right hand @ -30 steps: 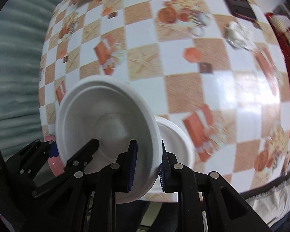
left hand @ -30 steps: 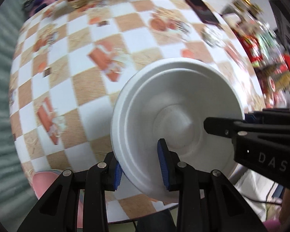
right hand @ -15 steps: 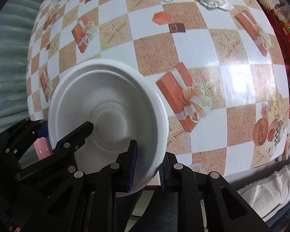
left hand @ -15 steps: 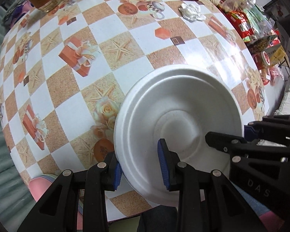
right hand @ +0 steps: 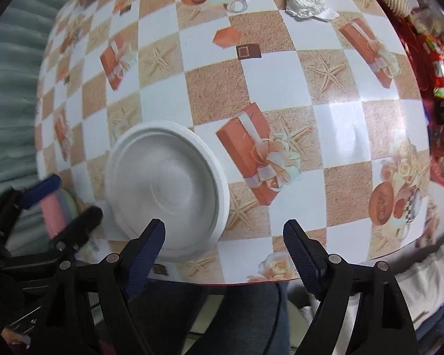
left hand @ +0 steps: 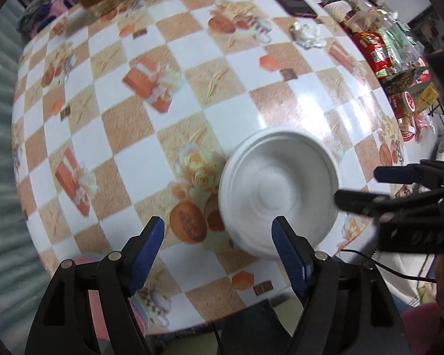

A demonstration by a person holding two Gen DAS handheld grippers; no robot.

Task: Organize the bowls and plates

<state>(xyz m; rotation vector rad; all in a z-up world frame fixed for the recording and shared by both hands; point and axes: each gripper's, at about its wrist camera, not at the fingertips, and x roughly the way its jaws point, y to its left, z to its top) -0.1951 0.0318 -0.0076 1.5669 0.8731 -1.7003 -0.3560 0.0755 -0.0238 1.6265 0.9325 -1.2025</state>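
Looking along my left gripper (left hand: 217,245), I see its blue-padded fingers (left hand: 146,244) spread wide with nothing between them; checkered tablecloth (left hand: 127,124) fills the gap. Just right of centre in that view the white bowl (left hand: 276,195) rests on the cloth near the table's near edge, its rim just beyond the right pad but not touched by it. It may be more than one bowl nested; I cannot tell. Further right, the right gripper (left hand: 367,186) comes in from the side, its two fingers parted and clear of the bowl. At the far right lies a pile of snack packets (left hand: 381,47), with a phone (left hand: 287,1) and a crumpled tissue (left hand: 306,34) at the far side.

From my right wrist camera, the left gripper (right hand: 68,199) shows at the left edge, open, with a pink thing (right hand: 51,213) beside it that I cannot identify. The bowl (right hand: 167,189) sits left of centre, upright, near the table's edge. My right gripper (right hand: 228,248) is wide open and empty, its left pad (right hand: 146,250) just in front of the bowl's near rim, apart from it. Red packets (right hand: 429,59) crowd the far right.
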